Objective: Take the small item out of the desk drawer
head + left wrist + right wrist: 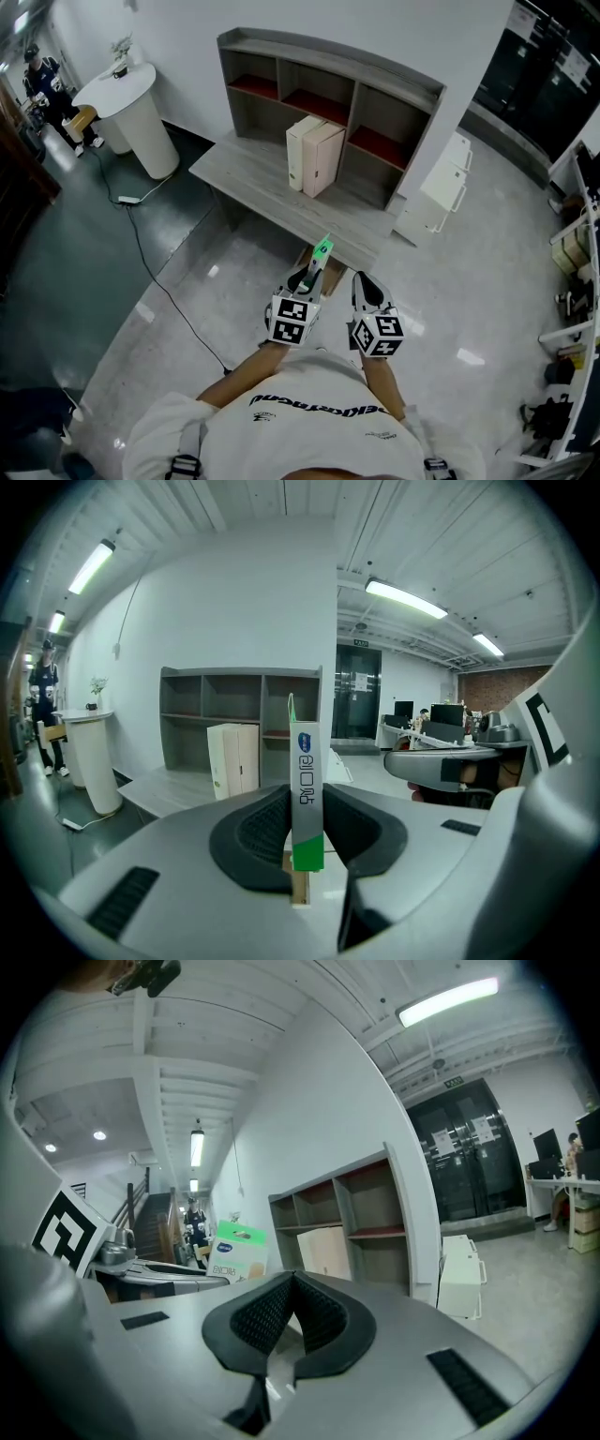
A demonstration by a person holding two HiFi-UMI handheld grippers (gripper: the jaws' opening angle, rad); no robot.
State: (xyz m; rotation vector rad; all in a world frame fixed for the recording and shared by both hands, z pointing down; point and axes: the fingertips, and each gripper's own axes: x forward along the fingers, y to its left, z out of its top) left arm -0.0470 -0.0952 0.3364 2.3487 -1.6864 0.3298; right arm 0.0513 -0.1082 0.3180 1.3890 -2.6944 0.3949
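Your left gripper [308, 278] clamps a slim green-and-white box [306, 789], which stands upright between its pads, held up just in front of the desk [262, 183] edge. Beside it, your right gripper [292, 1321] is closed with nothing in it. Farther back, two pale file boxes [314, 155] stand before the shelf unit [375, 94].
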